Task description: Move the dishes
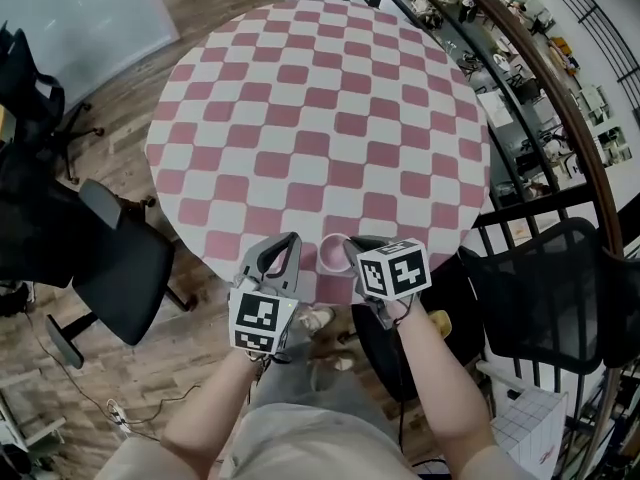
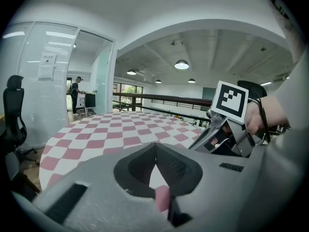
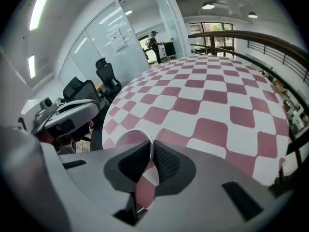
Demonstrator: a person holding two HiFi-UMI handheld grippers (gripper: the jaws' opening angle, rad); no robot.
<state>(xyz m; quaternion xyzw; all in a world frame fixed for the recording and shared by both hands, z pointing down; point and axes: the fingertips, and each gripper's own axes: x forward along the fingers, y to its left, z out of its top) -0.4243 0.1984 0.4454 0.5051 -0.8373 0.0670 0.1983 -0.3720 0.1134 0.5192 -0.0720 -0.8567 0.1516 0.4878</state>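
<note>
While my right gripper [image 1: 352, 252] pinches the pink bowl [image 1: 332, 255] by its rim, the bowl is mouth-up at the checkered table's [image 1: 320, 118] near edge, lower centre.
My right jaws tilt steeply down; my left gripper [image 1: 288, 246], jaws together and empty, lies flatter just left of it.

The head view looks steeply down from high above the round checkered table [image 1: 320, 118]; the left gripper [image 1: 288, 243] view sits low at the near rim, facing almost level across the top; the right gripper [image 1: 352, 251] view tilts down, close to the pink bowl [image 1: 331, 255]; all three views share the tabletop.
</note>
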